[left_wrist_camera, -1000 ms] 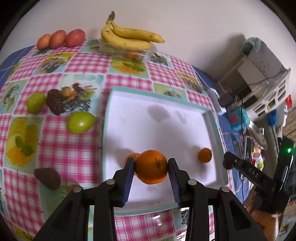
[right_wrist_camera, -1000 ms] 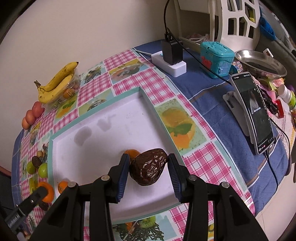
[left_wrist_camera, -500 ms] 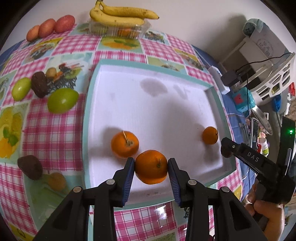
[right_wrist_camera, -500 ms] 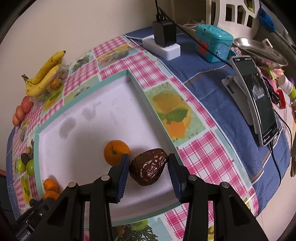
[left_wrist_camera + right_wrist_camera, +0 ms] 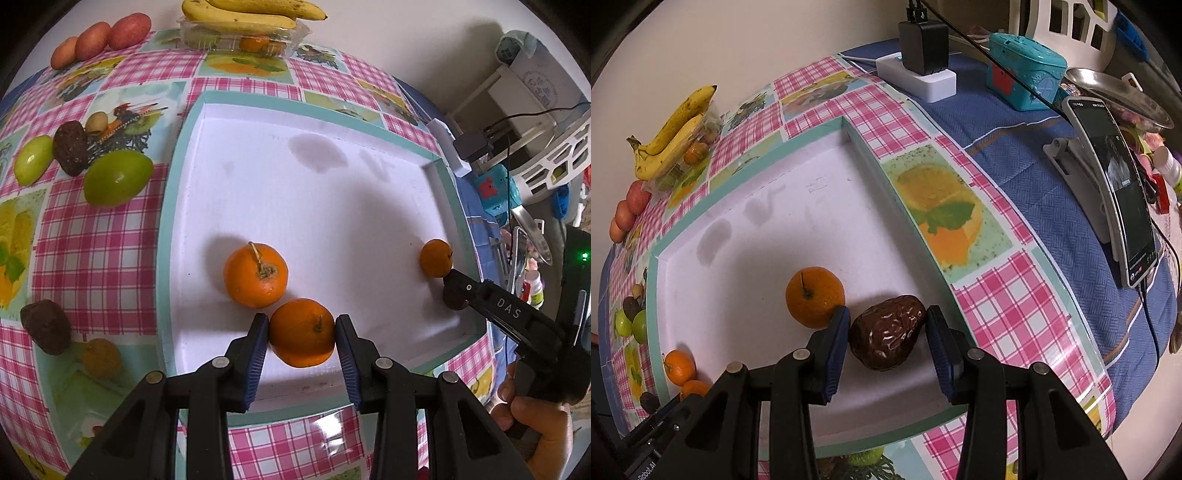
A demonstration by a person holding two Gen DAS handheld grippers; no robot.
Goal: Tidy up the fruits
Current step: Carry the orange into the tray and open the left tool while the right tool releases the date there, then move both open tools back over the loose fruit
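My left gripper (image 5: 301, 334) is shut on an orange (image 5: 302, 332), held low over the front of the white tray (image 5: 192, 122). A second orange (image 5: 255, 275) lies in the tray just beyond it, and a small orange (image 5: 436, 257) sits near the tray's right wall. My right gripper (image 5: 886, 332) is shut on a dark brown wrinkled avocado (image 5: 886, 336) at the tray's near right corner, beside that small orange (image 5: 815, 296). In the left wrist view the right gripper (image 5: 456, 291) shows at the tray's right edge, in a person's hand (image 5: 535, 428).
On the checked cloth left of the tray lie two green fruits (image 5: 117, 178), dark avocados (image 5: 70, 147), and a small brownish fruit (image 5: 100, 356). Bananas on a clear box (image 5: 243, 14) and red fruits (image 5: 99, 35) sit at the back. A phone on a stand (image 5: 1115, 192), charger (image 5: 923, 48) and teal box (image 5: 1027, 74) stand right.
Both grippers have moved lower and closer over the tray with their fruit still held. The second orange and the small orange now appear larger and nearer the fingers.
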